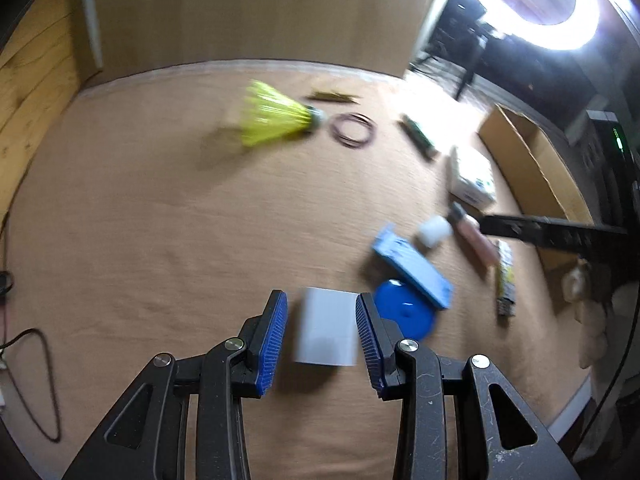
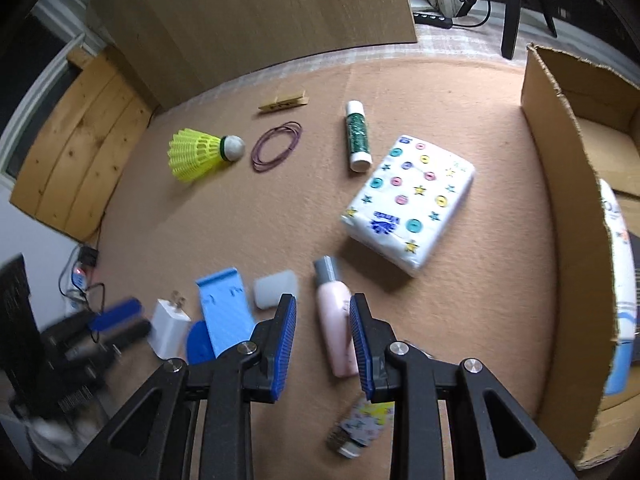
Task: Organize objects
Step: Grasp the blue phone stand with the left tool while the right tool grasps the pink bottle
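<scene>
Hovering over a tan felt mat (image 1: 160, 220), the left gripper (image 1: 320, 332) frames a white charger block (image 1: 326, 326) between its blue pads; the right pad looks to touch the block's edge, a sliver of gap shows on the left, so whether it grips cannot be told from the blurred left wrist view. Jaws stand partly open. Just right of the block lie a blue disc (image 1: 404, 314) and a blue flat holder (image 1: 412, 266) that overlaps it. Farther back: a yellow shuttlecock (image 1: 276, 116), rubber bands (image 1: 352, 130), a clothespin (image 1: 334, 97). The cardboard box (image 1: 528, 160) sits at the mat's right edge, w/ the right gripper's black finger reaching in beside it.

Right wrist view: the right gripper (image 2: 323, 344), jaws narrowly apart, straddles a pink bottle (image 2: 338, 320) w/ grey cap lying on the mat; pads are near its sides but contact is unclear. A white eraser-like block (image 2: 276, 288) lies just left, then the holder (image 2: 226, 308), disc (image 2: 200, 342) and charger (image 2: 170, 332). A tissue pack (image 2: 412, 200) lies ahead, near a glue stick (image 2: 357, 136). The box (image 2: 568, 208) stands open at right. A small patterned tube (image 2: 360, 426) lies under the gripper.
</scene>
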The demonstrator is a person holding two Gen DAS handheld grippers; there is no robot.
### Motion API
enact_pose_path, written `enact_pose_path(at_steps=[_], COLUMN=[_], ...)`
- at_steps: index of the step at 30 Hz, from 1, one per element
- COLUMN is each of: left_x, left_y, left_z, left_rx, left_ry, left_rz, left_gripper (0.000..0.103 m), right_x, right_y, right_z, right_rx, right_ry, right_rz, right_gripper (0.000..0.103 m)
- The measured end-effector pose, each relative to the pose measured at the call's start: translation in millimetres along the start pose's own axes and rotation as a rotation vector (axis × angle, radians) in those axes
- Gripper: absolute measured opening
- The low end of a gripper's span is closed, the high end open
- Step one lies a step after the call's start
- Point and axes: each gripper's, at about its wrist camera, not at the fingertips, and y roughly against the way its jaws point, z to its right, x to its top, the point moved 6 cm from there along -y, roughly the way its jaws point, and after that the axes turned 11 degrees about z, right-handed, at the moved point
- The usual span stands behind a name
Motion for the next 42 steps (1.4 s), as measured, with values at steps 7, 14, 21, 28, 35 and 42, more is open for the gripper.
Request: enact_pose_path(at_steps=[7, 14, 21, 28, 35, 42], left_x=[-2, -8, -8, 2, 2, 6], left_y=[6, -2, -26, -55, -71, -83], left_z=[-27, 9, 53, 71, 86, 100], left_rx=[0.03, -0.036, -0.121, -0.141, -0.139, -0.089], left_ry=[0.031, -0.019, -0.045, -0.044, -0.1, -0.17], left_rz=[-0.003, -0.026, -0.076, -0.129, -0.16, -0.163], left_gripper=[0.039, 0.039, 0.052, 0.054, 0.054, 0.055], right_x=[-6, -5, -4, -5, -4, -3], right_y=[-6, -6, -11, -16, -17, -20], right_z=[6, 3, -1, 0, 6, 4], right_rx=[-0.019, -0.018, -0.03, -0.047, -0.063, -0.078], right_ry=[0.039, 0.045, 0.068, 0.082, 0.09, 0.13], right_rz=[-0.036, -0.032, -0.048, -0.057, -0.063, -0.073], right_gripper=[0.026, 0.026, 0.026, 0.026, 0.026, 0.026])
